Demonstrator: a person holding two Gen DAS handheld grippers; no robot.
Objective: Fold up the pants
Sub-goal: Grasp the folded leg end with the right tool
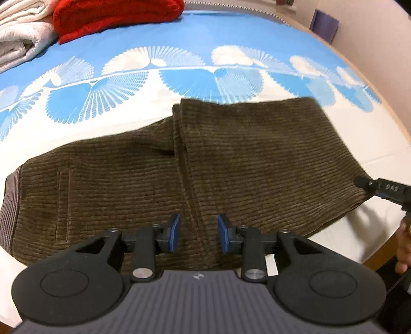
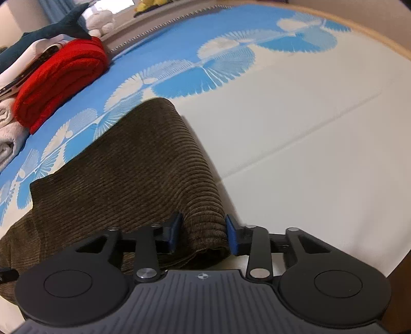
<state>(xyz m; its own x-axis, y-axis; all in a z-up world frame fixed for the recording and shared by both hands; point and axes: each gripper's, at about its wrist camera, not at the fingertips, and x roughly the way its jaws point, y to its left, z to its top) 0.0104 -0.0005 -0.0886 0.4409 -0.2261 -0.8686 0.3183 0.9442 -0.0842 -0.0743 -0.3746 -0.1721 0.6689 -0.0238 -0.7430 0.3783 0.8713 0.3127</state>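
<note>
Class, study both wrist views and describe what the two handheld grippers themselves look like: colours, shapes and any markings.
Both the left gripper and the right gripper look alike: black linkage arms with silver pivot screws, blue pads on the fingers, two round black discs, and a grey ribbed body bearing a small round emblem. No cables show.

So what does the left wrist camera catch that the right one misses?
Only the left wrist view shows the pants' waistband, the crease down the middle where the legs overlap, and the right tool reaching in at the pants' far edge. Only the right wrist view shows a toy shark behind the pile, and the folded end of the brown pants sitting between its own fingers. Both show the brown pants, red blanket, white towels and blue-and-white bedsheet.
</note>
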